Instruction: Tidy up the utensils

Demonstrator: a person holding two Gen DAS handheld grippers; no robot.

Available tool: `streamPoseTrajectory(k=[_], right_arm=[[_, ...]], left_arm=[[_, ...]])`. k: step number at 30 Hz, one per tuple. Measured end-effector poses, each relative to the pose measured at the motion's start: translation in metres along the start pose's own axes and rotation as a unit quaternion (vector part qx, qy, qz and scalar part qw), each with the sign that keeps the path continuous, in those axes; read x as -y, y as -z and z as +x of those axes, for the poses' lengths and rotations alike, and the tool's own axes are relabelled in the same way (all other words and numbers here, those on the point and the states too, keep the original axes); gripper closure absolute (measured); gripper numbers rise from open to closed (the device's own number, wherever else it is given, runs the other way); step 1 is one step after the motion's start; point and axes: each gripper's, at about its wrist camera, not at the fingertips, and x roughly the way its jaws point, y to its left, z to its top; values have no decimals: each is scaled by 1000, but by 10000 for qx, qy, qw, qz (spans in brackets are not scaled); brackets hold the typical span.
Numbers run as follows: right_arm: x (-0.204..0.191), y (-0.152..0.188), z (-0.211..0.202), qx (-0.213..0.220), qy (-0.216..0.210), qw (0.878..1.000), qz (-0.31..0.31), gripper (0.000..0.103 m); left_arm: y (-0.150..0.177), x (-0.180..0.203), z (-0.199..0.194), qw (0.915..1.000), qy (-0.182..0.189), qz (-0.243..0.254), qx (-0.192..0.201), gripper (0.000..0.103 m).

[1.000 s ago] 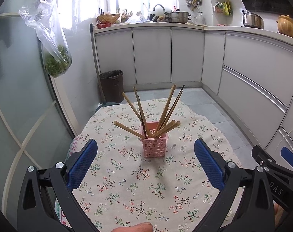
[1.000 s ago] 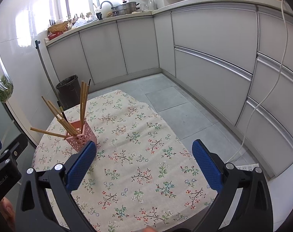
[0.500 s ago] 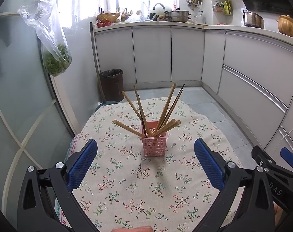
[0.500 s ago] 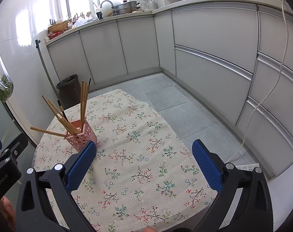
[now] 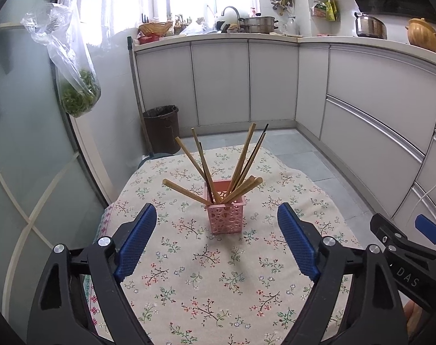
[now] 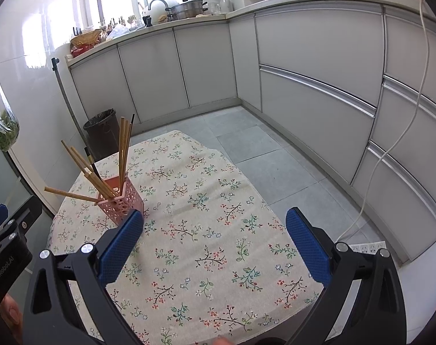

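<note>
Floral cloth covers the small table (image 5: pixel 218 296) that fills the foreground of both wrist views, its pattern of little sprigs and blossoms running out to the far rounded edge. Nearest the left camera, the left gripper (image 5: pixel 216 234) sits low over the cloth with its blue-padded fingers (image 5: pixel 137 241) spread apart; its jaws are closing, and nothing lies between them but bare cloth. To its right, part of the right gripper (image 5: pixel 410 247) juts into that view. In its own view the right gripper (image 6: pixel 215 244) also hangs over the cloth with fingers (image 6: pixel 307 247) wide and released, gripping nothing.

Just beyond the left gripper, well short of its pads, a pink openwork holder (image 5: pixel 225 215) stands upright on the cloth. From the right camera the same holder (image 6: pixel 120 202) sits toward the left side of the table, partly behind that gripper's left pad. A bundle of chopsticks (image 5: pixel 241 169) stands in it, fanned out in all directions; most are pale wood, a couple are dark, and one leans low to the left over the rim.

Past the table, a dark bin (image 5: pixel 162 128) stands on the grey tiled floor beside a run of white cabinets (image 5: pixel 246 83). A clear bag of greens (image 5: pixel 74 80) hangs at the left. On the counter sit pots (image 5: pixel 259 24) by the tap, under a bright window.
</note>
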Motion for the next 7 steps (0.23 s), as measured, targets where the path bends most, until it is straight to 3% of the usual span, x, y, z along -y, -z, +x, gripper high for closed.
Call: streamPoseTrajectory(k=[2,7], right_arm=[[0,-1,0,8,0,10000,-7,6],[1,-1,1,25,49,10000,4,6]], left_arm=[[-1,0,-1,10000,5,-1,-2,13],[-1,-1,-1,10000,39,-1,4,9]])
